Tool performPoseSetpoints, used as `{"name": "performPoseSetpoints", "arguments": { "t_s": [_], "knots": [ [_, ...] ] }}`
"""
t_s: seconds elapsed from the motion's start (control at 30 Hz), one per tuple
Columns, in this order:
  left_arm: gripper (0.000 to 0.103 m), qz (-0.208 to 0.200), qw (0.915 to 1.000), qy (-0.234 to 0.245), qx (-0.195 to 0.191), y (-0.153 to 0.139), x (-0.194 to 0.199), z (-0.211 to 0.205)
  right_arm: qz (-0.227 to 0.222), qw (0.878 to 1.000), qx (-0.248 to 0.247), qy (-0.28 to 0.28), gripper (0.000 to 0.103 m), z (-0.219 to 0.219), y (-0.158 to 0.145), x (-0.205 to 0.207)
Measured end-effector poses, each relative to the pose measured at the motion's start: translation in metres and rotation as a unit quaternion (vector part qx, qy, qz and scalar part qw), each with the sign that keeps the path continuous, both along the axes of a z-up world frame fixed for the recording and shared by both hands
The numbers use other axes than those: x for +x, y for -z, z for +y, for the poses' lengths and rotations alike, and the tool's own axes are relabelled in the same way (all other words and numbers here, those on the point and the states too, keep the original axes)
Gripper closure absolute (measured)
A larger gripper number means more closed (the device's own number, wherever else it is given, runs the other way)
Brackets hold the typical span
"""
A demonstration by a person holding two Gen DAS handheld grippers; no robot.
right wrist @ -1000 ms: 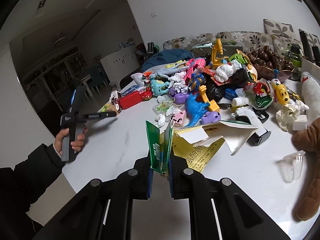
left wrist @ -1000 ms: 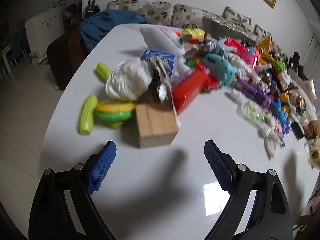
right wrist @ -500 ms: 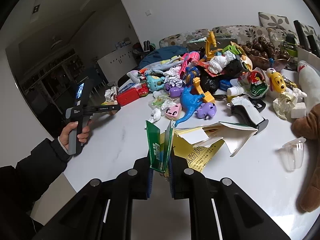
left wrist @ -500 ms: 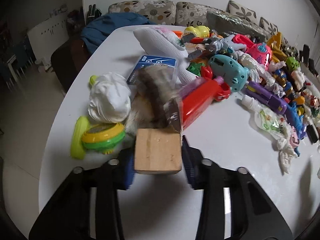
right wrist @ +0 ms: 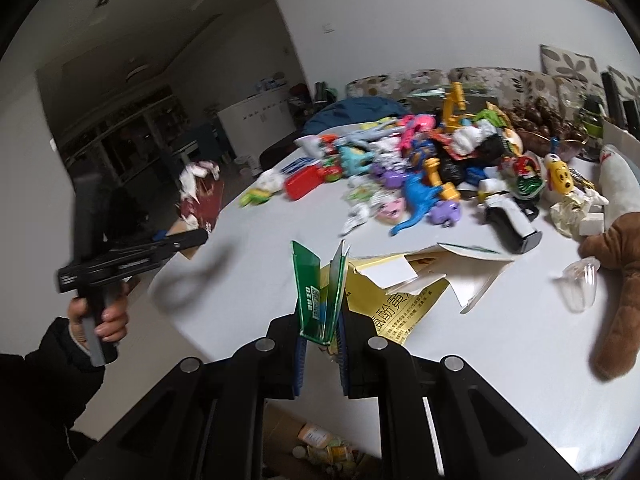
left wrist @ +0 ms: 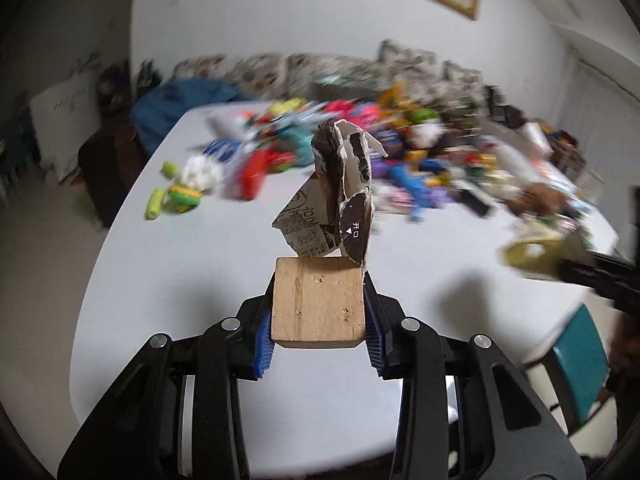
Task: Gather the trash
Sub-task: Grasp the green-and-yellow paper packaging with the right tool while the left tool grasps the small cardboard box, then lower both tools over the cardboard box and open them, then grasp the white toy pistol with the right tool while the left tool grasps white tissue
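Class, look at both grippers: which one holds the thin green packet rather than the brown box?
The right gripper, shut on the green packet; the left gripper clamps the torn brown box.

Left hand-held gripper (left wrist: 318, 332) clamped, lifted; right hand-held gripper (right wrist: 322, 354) clamped.

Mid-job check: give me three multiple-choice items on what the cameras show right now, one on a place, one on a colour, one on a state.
1. Where does the clear plastic cup lie?
A. on the white table beside the brown plush toy
B. inside the torn yellow box
C. in the left gripper

2. What colour is the folded carton in the right gripper?
A. red
B. green
C. purple

3. What state is the left gripper in?
A. wide open, nothing between its jaws
B. shut on a toy dinosaur
C. shut on a torn cardboard box

Answers: 1 A, the cup lies on its side on bare tabletop next to the plush; 2 B, its faces are green; 3 C, the blue pads press the box's sides.
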State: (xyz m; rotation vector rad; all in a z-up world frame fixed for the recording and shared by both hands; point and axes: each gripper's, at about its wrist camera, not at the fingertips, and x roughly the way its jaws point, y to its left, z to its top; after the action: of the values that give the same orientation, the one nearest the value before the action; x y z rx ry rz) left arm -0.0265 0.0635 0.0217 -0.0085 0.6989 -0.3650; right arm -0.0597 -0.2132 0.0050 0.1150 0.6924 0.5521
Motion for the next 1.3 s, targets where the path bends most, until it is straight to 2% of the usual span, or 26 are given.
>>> {"name": "performPoseSetpoints", "arguments": {
  "t_s": [0.1,0.2,0.3,0.4,0.47,0.5,0.53,0.57,0.6,0.67,0.73,0.8,0.9,0.97,1.03,1.13,1.2,1.3],
  "knots": [
    [0.067,-0.009,0.9991,0.04,-0.011,-0.01,-0.045,-0.013,0.007,1.0,0.003,-0.028,0.09,0.009,0.001,-0.026],
    [0.067,0.013,0.9973,0.071,-0.008,-0.002,-0.082,-0.025,0.028,0.998,0.005,-0.048,0.09,0.012,0.007,-0.048],
    [0.067,0.056,0.994,0.094,0.011,0.022,-0.11,-0.033,0.064,0.996,-0.004,-0.066,0.09,0.013,0.022,-0.072],
    [0.065,0.103,0.9881,0.111,0.026,0.056,-0.126,-0.035,0.121,0.989,-0.012,-0.081,0.09,0.016,0.052,-0.09],
    [0.043,0.13,0.9842,0.113,0.04,0.084,-0.127,-0.037,0.151,0.985,-0.017,-0.081,0.084,0.02,0.076,-0.093],
    [0.021,0.139,0.983,0.107,0.053,0.101,-0.124,-0.039,0.163,0.983,-0.019,-0.081,0.079,0.022,0.087,-0.092],
    [0.016,0.142,0.9829,0.1,0.062,0.114,-0.122,-0.039,0.175,0.981,-0.023,-0.079,0.062,0.024,0.103,-0.09],
    [0.016,0.148,0.9818,0.099,0.066,0.125,-0.117,-0.039,0.185,0.98,-0.029,-0.073,0.058,0.027,0.116,-0.087],
    [0.016,0.157,0.9802,0.097,0.07,0.134,-0.113,-0.039,0.2,0.977,-0.038,-0.067,0.059,0.029,0.131,-0.084],
    [0.016,0.178,0.9777,0.085,0.073,0.149,-0.105,-0.036,0.213,0.974,-0.04,-0.063,0.062,0.028,0.14,-0.081],
    [0.016,0.181,0.9786,0.081,0.054,0.147,-0.102,-0.03,0.193,0.979,-0.032,-0.06,0.062,0.022,0.126,-0.083],
    [0.016,0.165,0.9825,0.081,0.033,0.13,-0.101,-0.024,0.153,0.987,-0.029,-0.051,0.062,0.013,0.099,-0.08],
    [0.016,0.13,0.9882,0.082,0.003,0.099,-0.095,-0.023,0.071,0.996,-0.049,-0.013,0.06,-0.007,0.047,-0.055],
    [0.016,0.101,0.9918,0.077,-0.014,0.075,-0.085,-0.021,0.019,0.996,-0.082,0.028,0.051,-0.025,0.02,-0.014],
    [0.015,0.079,0.9944,0.067,-0.024,0.06,-0.072,-0.021,0.005,0.993,-0.104,0.058,0.051,-0.039,0.011,0.027],
    [0.013,0.053,0.9974,0.042,-0.023,0.044,-0.046,-0.03,0.017,0.986,-0.14,0.089,0.049,-0.062,0.012,0.105],
    [0.013,0.055,0.9981,0.025,-0.013,0.041,-0.023,-0.035,0.054,0.981,-0.156,0.099,0.048,-0.078,0.024,0.151],
    [0.013,0.07,0.9975,0.01,-0.004,0.047,0.009,-0.043,0.103,0.977,-0.158,0.1,0.048,-0.085,0.042,0.199]
  ]
}}
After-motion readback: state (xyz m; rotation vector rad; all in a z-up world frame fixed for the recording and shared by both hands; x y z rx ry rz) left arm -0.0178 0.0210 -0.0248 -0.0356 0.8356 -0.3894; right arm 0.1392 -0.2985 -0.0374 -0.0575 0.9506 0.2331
